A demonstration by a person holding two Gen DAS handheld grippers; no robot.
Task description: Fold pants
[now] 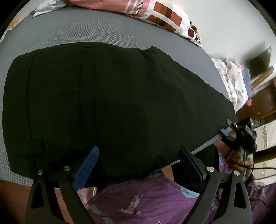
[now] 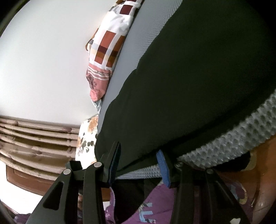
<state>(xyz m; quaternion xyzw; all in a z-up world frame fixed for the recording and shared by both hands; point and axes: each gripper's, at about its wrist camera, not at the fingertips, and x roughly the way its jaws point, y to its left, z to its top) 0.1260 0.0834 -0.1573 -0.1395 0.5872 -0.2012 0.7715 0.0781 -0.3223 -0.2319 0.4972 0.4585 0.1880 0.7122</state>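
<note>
One pair of black pants (image 1: 117,103) lies spread flat across one grey mesh-covered mattress (image 1: 103,32), its near edge hanging slightly over the side where the person stands. There are two grippers, one per hand, each with two blue-padded fingers. One patterned pillow (image 1: 158,15) sits at the far side of the bed, toward one o'clock of the pants in the left wrist view, and a heap of pale printed bedding (image 1: 232,82) lies off the mattress end at three o'clock.

The left gripper (image 1: 138,165) hangs over the near hem with its fingers spread wide; the black cloth runs across the gap at twelve o'clock from the tips, and nothing is pinched.

The right gripper (image 2: 139,163) stands partly parted at the pants' end. The cloth's edge lies between its fingers; the left pad (image 2: 114,160) overlaps the fabric, the right pad (image 2: 163,165) is beside it. I cannot tell whether they grip it.

The person's purple printed garment (image 1: 155,198) fills six o'clock below both tools.
</note>
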